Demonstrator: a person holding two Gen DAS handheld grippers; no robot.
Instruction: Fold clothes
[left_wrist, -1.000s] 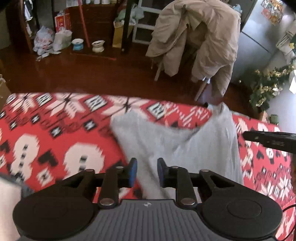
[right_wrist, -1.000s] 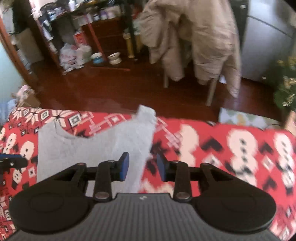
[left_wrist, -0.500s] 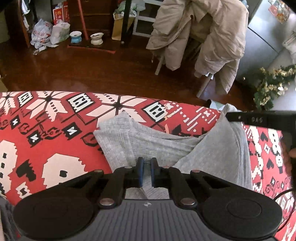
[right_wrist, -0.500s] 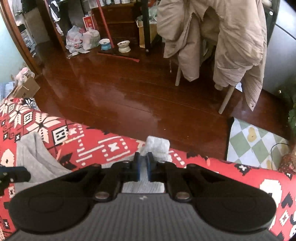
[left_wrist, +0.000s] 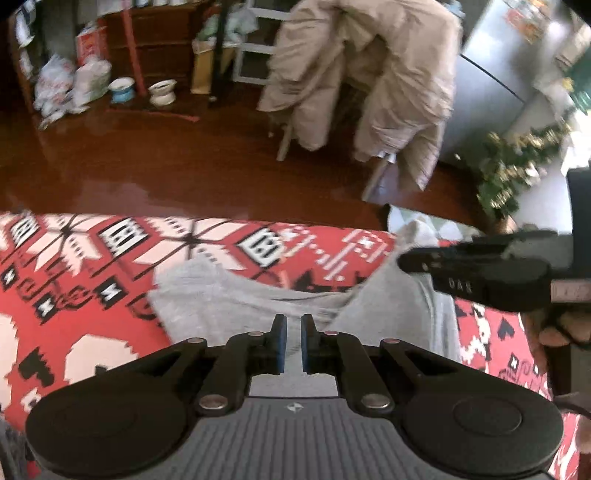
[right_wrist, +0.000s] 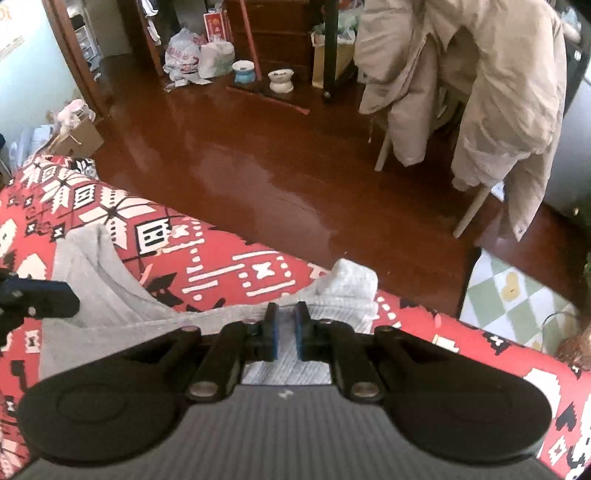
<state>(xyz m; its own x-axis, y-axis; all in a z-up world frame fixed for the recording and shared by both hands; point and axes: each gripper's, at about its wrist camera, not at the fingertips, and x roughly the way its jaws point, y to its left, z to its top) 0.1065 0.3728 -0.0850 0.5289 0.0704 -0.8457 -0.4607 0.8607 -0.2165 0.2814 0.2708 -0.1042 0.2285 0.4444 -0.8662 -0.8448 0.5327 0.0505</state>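
Observation:
A grey knit garment lies on a red, white and black patterned blanket, reaching the blanket's far edge. My left gripper is shut on a fold of it near its middle. My right gripper is shut on the garment just behind a bunched pale end at the far edge. In the left wrist view the right gripper shows as a black bar at the right, with a hand behind it. The left gripper's black tip shows at the left of the right wrist view.
Beyond the blanket is a glossy brown wooden floor. A chair draped with a beige coat stands there. Two pet bowls and bags sit by dark shelves. A checked mat lies at the right, a tinsel garland beyond.
Both grippers, open a second ago above the flat garment, have shut on it. The right one moved forward to the garment's far end, and the cloth is now bunched between them.

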